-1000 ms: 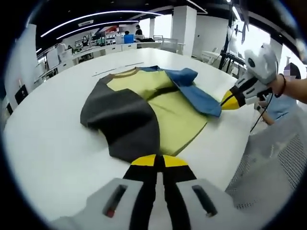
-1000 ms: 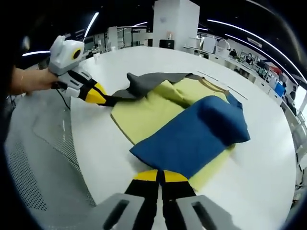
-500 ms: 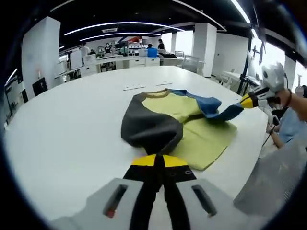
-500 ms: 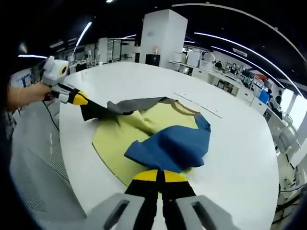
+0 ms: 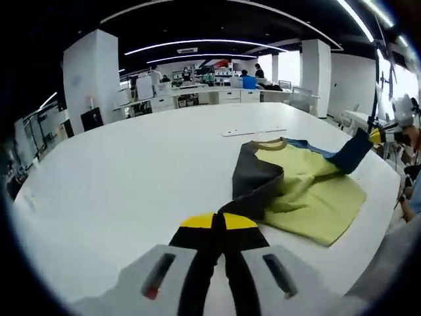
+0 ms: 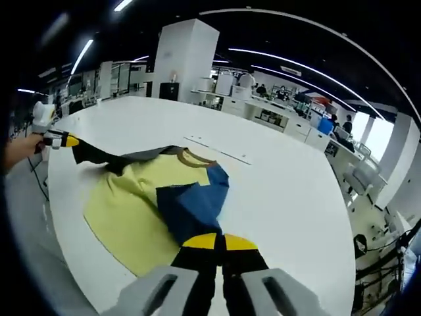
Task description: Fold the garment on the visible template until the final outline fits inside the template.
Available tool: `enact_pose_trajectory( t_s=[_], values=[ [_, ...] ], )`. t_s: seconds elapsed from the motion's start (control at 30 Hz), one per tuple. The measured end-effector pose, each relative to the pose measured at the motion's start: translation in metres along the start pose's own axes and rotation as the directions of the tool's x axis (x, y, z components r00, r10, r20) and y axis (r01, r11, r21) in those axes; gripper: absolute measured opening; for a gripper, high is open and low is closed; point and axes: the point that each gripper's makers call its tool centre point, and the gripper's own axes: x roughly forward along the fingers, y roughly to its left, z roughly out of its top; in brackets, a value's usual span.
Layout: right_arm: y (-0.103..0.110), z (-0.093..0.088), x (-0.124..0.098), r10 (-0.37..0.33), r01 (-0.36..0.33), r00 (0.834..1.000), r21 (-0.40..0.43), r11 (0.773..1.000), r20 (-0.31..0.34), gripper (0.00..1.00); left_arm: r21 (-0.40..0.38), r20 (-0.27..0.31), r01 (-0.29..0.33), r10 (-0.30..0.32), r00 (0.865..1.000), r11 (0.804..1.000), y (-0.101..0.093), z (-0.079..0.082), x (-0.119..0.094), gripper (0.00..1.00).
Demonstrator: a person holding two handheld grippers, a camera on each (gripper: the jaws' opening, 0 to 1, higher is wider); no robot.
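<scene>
I've got the left gripper (image 5: 214, 222) pinching the grey sleeve (image 5: 253, 181), and the right gripper (image 6: 218, 242) clamped on the blue sleeve (image 6: 191, 207). The garment (image 6: 135, 201) lies on the white table (image 5: 131, 171), yellow body flat. Template strips (image 5: 253, 131), I think, sit beyond the collar.

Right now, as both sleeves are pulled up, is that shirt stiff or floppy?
Probably floppy: the shirt sags between the left gripper and right gripper. Likely light, since its grey sleeve lifts easily.
</scene>
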Motion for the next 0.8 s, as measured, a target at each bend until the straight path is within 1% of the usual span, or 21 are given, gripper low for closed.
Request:
enact_pose_trajectory(
  t_s=[0.03, 0.1, 0.17, 0.23, 0.4, 0.43, 0.47, 0.5, 0.53, 0.6, 0.73, 0.8],
  values=[
    [-0.007, -0.002, 0.001, -0.017, 0.017, 1.0, 0.009, 1.0, -0.008, 0.0, -0.013, 0.007, -0.018, 0.018, 1.0, 1.0, 0.004, 0.002, 0.0, 0.0],
    [-0.019, -0.004, 0.003, -0.047, 0.047, 0.999, 0.027, 0.999, -0.005, 0.0, -0.045, 0.017, -0.054, 0.055, 0.998, 0.997, 0.014, 0.004, 0.0, 0.0],
    [-0.028, -0.007, 0.003, -0.063, 0.064, 0.998, 0.05, 0.997, -0.015, 0.0, -0.046, 0.015, -0.079, 0.08, 0.997, 0.996, 0.022, 0.005, 0.0, 0.0],
    [-0.041, -0.012, 0.004, -0.101, 0.103, 0.995, 0.08, 0.992, -0.027, 0.0, -0.047, 0.01, -0.1, 0.101, 0.995, 0.994, 0.029, 0.004, 0.001, 0.0],
    [-0.069, -0.023, 0.006, -0.154, 0.158, 0.987, 0.131, 0.979, -0.044, 0.0, -0.052, -0.008, -0.135, 0.135, 0.991, 0.989, 0.044, 0.001, 0.002, 0.0],
    [-0.074, -0.026, 0.006, -0.164, 0.17, 0.985, 0.145, 0.975, -0.049, 0.0, -0.056, -0.014, -0.145, 0.144, 0.989, 0.988, 0.049, -0.001, 0.003, 0.0],
    [-0.082, -0.03, 0.005, -0.183, 0.191, 0.981, 0.185, 0.964, -0.062, 0.0, -0.059, -0.019, -0.154, 0.153, 0.988, 0.986, 0.052, -0.002, 0.004, 0.0],
    [-0.088, -0.032, 0.005, -0.193, 0.202, 0.979, 0.196, 0.96, -0.065, 0.0, -0.058, -0.025, -0.162, 0.161, 0.987, 0.985, 0.055, -0.003, 0.004, 0.0],
    [-0.096, -0.036, 0.005, -0.212, 0.223, 0.974, 0.217, 0.95, -0.075, 0.0, -0.054, -0.028, -0.174, 0.173, 0.985, 0.983, 0.058, -0.003, 0.004, 0.0],
    [-0.105, -0.04, 0.004, -0.224, 0.238, 0.971, 0.228, 0.944, -0.087, 0.0, -0.047, -0.031, -0.186, 0.185, 0.982, 0.981, 0.062, -0.004, 0.004, 0.0],
    [-0.12, -0.053, 0.001, -0.267, 0.289, 0.956, 0.234, 0.928, -0.121, 0.0, -0.03, -0.039, -0.205, 0.204, 0.978, 0.978, 0.069, -0.005, 0.004, 0.0],
    [-0.127, -0.063, 0.0, -0.293, 0.324, 0.944, 0.266, 0.908, -0.149, 0.0, -0.022, -0.045, -0.224, 0.223, 0.974, 0.974, 0.075, -0.006, 0.004, 0.0]
  ],
)
